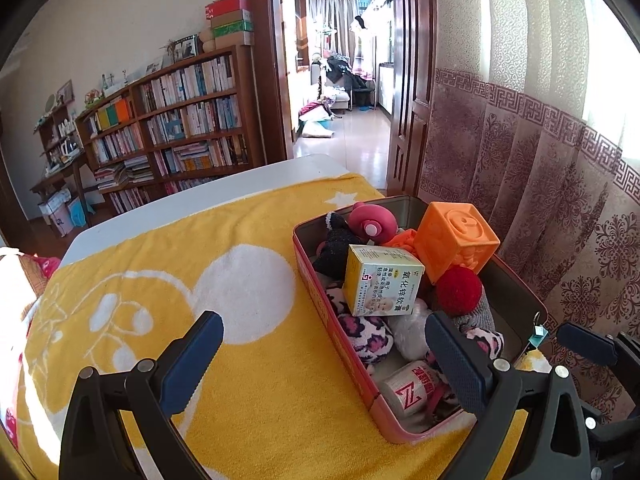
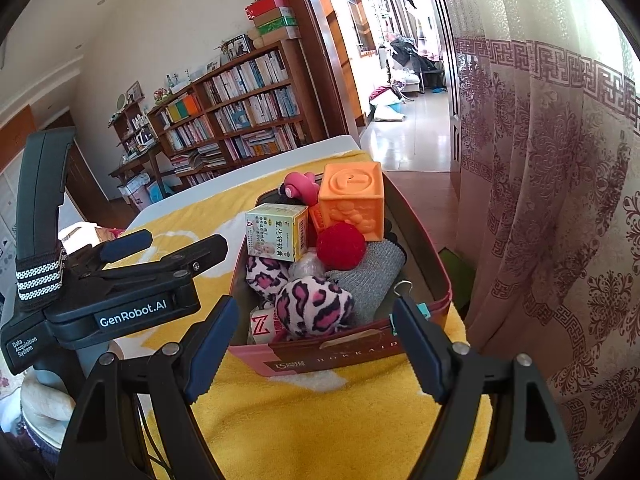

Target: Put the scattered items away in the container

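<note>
the yellow towel lies bare to the left of the container, giving open room on that side. the container itself is heaped above its rim: the orange cube, the medicine box and the red ball crowd the far half, the leopard-print plush the near end. the curtain hangs just beside its right wall. in the right wrist view the left gripper stands just beside the container's left side.

Home living rm, bookshelves, patterned curtain, hallway w/ clothes
</note>
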The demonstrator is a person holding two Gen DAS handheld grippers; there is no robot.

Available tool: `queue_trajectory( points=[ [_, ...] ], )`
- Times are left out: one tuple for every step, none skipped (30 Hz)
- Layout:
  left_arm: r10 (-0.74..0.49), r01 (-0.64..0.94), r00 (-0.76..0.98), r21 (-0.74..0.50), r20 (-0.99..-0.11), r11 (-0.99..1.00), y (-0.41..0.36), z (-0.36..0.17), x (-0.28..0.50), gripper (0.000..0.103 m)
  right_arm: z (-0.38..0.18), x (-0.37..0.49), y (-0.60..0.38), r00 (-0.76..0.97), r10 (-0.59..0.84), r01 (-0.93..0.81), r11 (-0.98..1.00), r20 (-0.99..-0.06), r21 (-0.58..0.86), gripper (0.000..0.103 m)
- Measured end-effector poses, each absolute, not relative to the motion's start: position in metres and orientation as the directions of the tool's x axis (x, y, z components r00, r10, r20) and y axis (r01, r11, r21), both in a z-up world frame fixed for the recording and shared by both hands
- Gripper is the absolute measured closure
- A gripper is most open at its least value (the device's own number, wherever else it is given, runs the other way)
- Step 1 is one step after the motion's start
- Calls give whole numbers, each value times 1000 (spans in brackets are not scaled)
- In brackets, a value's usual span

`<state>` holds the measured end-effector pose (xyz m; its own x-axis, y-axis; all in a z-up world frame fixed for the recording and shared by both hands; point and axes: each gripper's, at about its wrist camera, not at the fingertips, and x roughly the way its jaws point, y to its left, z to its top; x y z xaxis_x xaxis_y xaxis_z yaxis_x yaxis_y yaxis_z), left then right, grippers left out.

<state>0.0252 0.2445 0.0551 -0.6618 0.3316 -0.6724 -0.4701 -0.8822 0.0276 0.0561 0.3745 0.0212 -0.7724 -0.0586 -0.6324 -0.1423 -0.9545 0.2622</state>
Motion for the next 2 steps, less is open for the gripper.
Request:
queue_trajectory(
  points=[
    [332, -475, -663, 34, -671, -879, 245, 55, 26, 1, 21, 56, 375, -772, -58, -144, -954, -633, 263, 21],
    [329, -475, -668, 41, -668, -879, 245, 55, 26, 1, 21, 56, 375, -771, -59, -144, -954, -634, 263, 21]
  ],
)
